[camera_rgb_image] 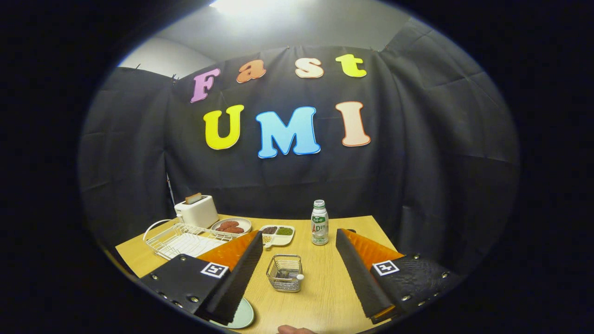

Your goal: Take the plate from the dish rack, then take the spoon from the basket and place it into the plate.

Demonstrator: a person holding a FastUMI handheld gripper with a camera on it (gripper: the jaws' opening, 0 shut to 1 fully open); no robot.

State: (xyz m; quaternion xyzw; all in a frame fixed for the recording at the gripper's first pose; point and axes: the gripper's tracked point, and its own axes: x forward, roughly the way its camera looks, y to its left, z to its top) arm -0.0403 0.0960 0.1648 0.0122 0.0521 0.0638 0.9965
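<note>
The tool (297, 273) hung spread and empty above the wire basket (284, 272) on the surface, where the spoon (291, 276), likely light, stiff and slippery, lay low, best pinched across its white handle end.

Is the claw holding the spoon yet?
No, the claw is open and empty; the spoon lies in the basket between its fingers.
</note>
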